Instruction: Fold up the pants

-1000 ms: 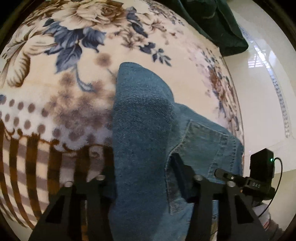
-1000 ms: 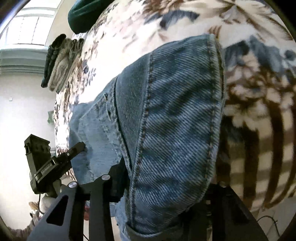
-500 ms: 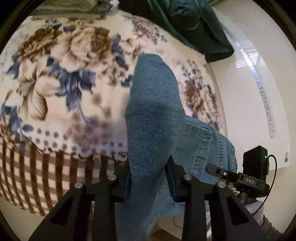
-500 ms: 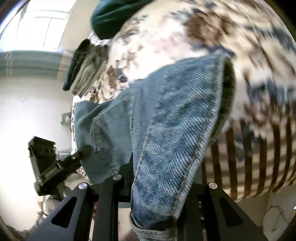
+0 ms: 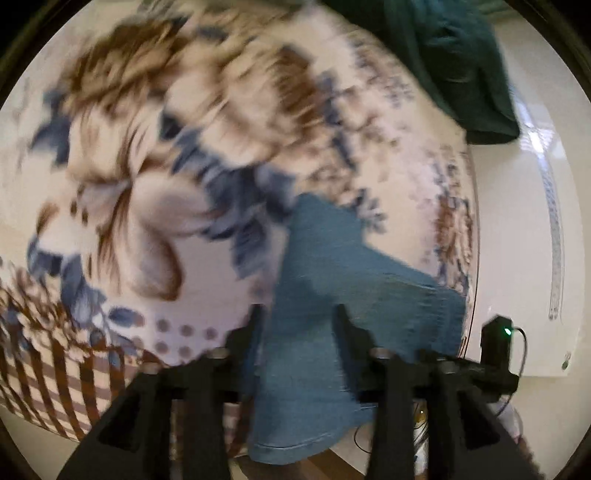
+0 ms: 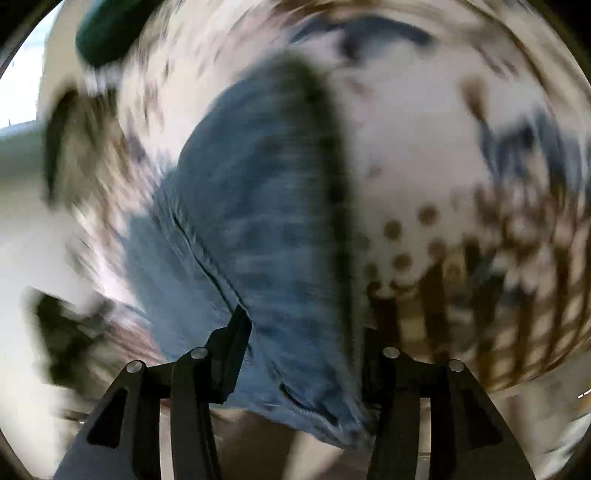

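The blue denim pants [image 5: 332, 258] lie over a floral blanket [image 5: 147, 184] and run down between the fingers of my left gripper [image 5: 299, 317]. Its jaws are opening, and the denim still fills the gap from pad to pad, with the hem hanging below. In the right wrist view, blurred by motion, another fold of the pants [image 6: 258, 184] passes between the fingers of my right gripper [image 6: 303, 325]. Those jaws are opening too, with cloth still across the whole gap. The right gripper's body [image 5: 495, 343] with its green light shows at the blanket's right edge.
A dark green cloth [image 5: 461, 74] lies at the blanket's far right corner and shows again as the green cloth [image 6: 107, 33] in the right wrist view. A blurred stack of folded clothes [image 6: 62, 147] sits nearby. White floor [image 5: 524, 221] borders the bed.
Both grippers have lifted the denim and carried it across the blanket. The left view has swung further over the flowers, and the right view has rolled and gone blurry. The pants stay between both pairs of fingers.
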